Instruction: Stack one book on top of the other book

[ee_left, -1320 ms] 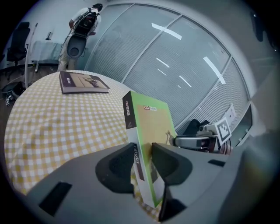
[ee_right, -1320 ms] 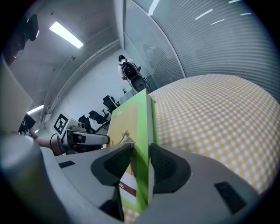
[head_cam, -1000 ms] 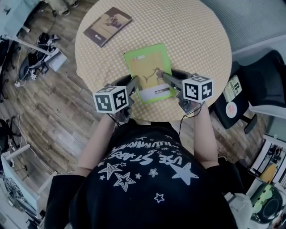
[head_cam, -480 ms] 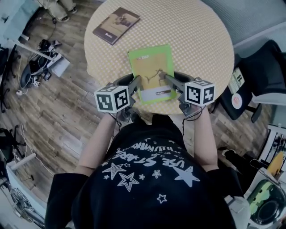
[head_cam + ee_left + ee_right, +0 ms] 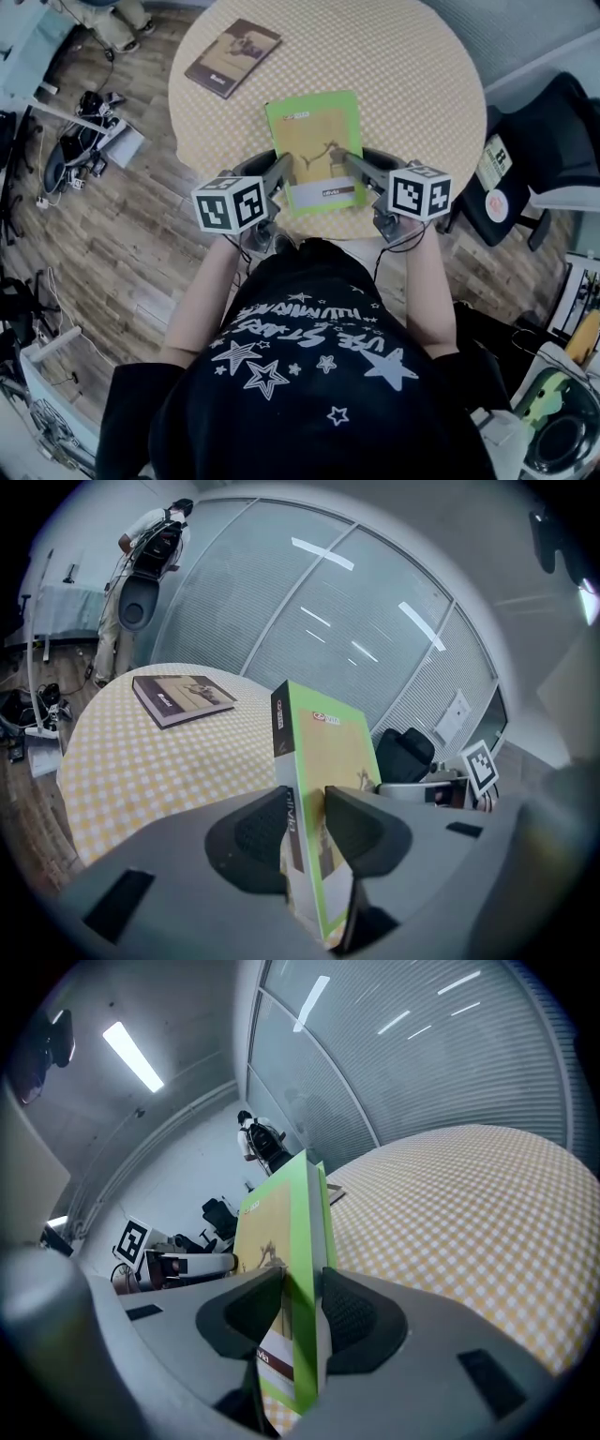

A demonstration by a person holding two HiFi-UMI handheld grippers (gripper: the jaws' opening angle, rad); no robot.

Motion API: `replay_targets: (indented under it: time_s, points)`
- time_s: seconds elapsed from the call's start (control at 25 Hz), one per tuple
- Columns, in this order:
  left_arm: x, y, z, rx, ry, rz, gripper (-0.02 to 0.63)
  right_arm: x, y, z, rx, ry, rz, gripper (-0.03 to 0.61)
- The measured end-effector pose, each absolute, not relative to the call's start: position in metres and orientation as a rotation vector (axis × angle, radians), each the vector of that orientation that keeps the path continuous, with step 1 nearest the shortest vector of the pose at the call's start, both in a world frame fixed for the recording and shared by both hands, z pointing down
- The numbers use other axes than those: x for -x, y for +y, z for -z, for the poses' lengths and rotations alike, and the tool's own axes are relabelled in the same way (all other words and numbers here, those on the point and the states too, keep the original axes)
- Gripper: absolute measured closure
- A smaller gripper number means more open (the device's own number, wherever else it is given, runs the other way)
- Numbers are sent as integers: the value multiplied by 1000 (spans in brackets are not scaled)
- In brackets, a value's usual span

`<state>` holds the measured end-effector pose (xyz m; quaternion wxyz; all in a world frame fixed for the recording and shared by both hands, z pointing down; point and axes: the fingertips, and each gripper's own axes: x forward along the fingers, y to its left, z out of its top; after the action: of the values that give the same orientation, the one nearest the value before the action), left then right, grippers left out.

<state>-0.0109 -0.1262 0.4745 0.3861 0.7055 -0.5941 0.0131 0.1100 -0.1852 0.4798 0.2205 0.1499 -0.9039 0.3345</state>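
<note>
A green book [image 5: 314, 141] is held over the near part of the round checkered table [image 5: 412, 94] by both grippers. My left gripper [image 5: 286, 169] is shut on the book's left edge, its pads on the spine and cover [image 5: 328, 752]. My right gripper [image 5: 347, 161] has the right edge [image 5: 281, 1222] between its jaws, which are closing, and the pads press on the book. A brown book [image 5: 232, 56] lies flat at the table's far left, apart from the green one, also visible in the left gripper view [image 5: 183, 697].
A dark office chair [image 5: 553, 141] stands to the right of the table. Cables and gear [image 5: 84, 122] lie on the wooden floor at the left. A person [image 5: 155, 536] stands far behind the table by the glass wall.
Both grippers have carried the green book a short way across the table's near part. Both still hold it.
</note>
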Motion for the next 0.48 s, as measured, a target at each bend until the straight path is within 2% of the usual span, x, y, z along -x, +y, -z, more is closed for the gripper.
replay_targets:
  time_s: [0.48]
  points:
    - [2,-144,-472,-1737,-1575,-81,489,-113,-211,-485,-351,-2539,-951,436]
